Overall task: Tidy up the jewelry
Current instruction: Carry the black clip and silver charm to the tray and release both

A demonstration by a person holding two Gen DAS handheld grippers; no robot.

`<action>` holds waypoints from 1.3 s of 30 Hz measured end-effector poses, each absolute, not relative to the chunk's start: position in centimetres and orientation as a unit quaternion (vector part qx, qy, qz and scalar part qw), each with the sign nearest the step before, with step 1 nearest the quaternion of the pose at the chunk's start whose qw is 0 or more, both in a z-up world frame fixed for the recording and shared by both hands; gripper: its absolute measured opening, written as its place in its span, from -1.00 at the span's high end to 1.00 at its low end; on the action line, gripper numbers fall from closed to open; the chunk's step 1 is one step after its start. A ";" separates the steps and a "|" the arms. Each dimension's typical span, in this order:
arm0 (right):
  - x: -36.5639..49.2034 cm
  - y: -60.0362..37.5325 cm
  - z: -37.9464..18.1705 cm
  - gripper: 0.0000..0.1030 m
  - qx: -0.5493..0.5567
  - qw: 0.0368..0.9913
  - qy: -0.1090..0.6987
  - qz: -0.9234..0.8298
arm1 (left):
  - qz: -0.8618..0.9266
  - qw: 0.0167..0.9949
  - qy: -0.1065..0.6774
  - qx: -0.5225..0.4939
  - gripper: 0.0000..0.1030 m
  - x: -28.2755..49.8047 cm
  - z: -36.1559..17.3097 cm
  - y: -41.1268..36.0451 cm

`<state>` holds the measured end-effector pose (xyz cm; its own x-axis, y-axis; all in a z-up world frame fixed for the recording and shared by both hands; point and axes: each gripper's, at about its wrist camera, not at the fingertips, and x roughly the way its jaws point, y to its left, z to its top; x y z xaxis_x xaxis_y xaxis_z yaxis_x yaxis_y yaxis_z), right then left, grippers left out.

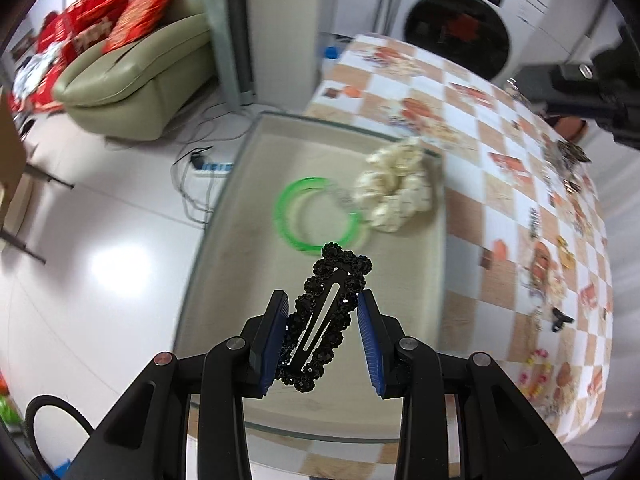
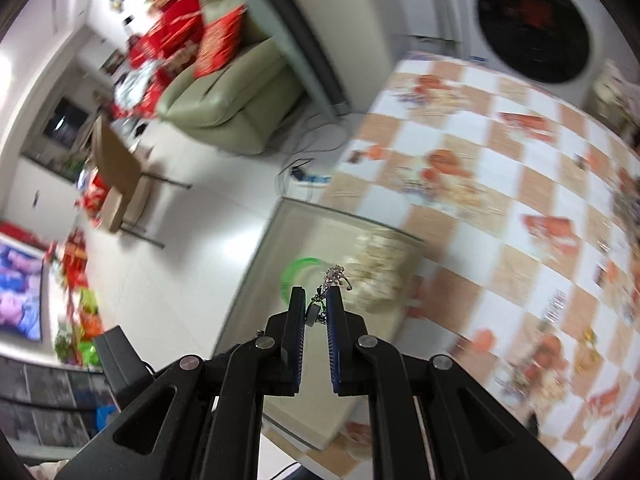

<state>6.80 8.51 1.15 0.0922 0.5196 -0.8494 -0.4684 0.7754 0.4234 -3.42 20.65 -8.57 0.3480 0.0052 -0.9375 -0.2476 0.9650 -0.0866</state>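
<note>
My left gripper (image 1: 323, 300) is shut on a black beaded hair clip (image 1: 326, 320) and holds it above a beige tray (image 1: 256, 208). In the tray lie a green bangle (image 1: 282, 216) and a cream scrunchie (image 1: 394, 188). My right gripper (image 2: 314, 296) is shut on a small silver jewelry piece (image 2: 335, 274) that sticks out past the fingertips, above the same tray (image 2: 280, 240). The green bangle (image 2: 294, 270) and the scrunchie (image 2: 380, 264) show blurred behind it.
The tray sits at the left edge of a table with an orange and white checked cloth (image 1: 480, 140). Several small jewelry items (image 1: 560, 248) lie scattered on the cloth at the right. Beyond the table edge are white floor, cables, a sofa (image 1: 136, 76) and a washing machine (image 1: 460, 28).
</note>
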 end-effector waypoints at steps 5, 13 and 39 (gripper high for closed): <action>6.6 13.7 -2.0 0.79 -0.004 0.713 0.597 0.369 | 0.112 0.807 0.568 -0.116 0.21 -3.7 -10.8 22.9; 6.7 17.1 -9.7 0.79 -0.013 0.682 0.635 0.362 | 0.147 0.798 0.571 -0.125 0.21 -3.3 -14.3 24.6; 9.4 18.3 -15.1 0.66 -0.021 0.675 0.658 0.333 | 0.169 0.791 0.582 -0.085 -0.26 -2.6 -16.2 24.2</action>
